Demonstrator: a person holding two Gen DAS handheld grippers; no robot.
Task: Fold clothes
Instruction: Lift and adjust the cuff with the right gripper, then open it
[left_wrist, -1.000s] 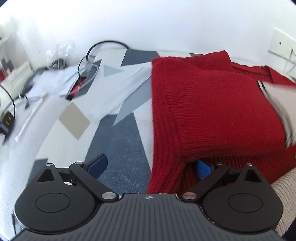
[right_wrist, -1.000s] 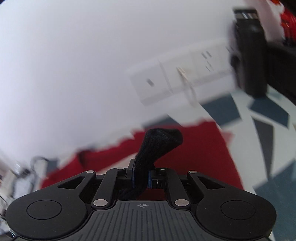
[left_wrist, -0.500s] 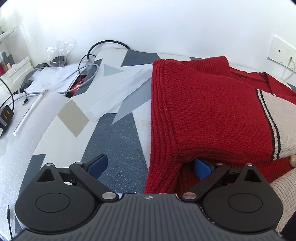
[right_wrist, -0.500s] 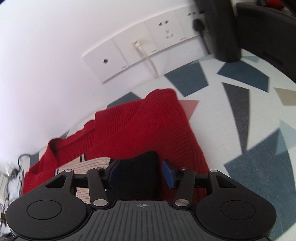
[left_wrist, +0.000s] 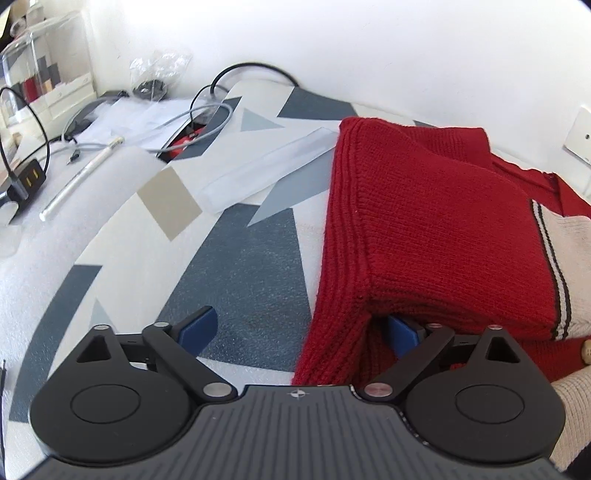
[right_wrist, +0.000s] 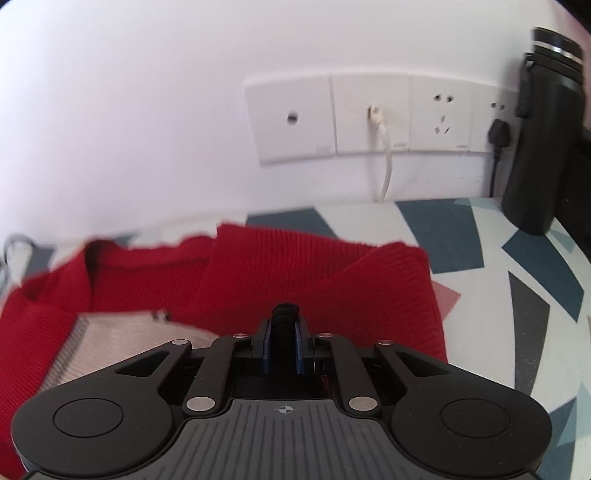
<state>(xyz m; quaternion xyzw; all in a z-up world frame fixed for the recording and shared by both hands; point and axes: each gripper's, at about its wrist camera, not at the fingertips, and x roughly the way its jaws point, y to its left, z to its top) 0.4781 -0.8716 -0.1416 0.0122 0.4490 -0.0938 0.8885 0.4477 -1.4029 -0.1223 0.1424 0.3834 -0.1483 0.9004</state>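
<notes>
Left gripper's (left_wrist: 297, 328) right fingertip tucked under red sweater's (left_wrist: 436, 236) fold, cream striped panel (left_wrist: 576, 266) cut by frame edge, black flask (right_wrist: 539, 147) partly cropped, sweater's left side blurred in right wrist view.

The left gripper (left_wrist: 301, 328) stood with its jaws wide apart, while the right gripper (right_wrist: 283, 341) had just closed its jaws, pinching a black strip (right_wrist: 283, 321) between its pads.

Left of the red sweater (left_wrist: 424, 221) the cloth lies bare; cables (left_wrist: 199, 114) and, seemingly, a black flask (right_wrist: 535, 147) crowd the edges.
</notes>
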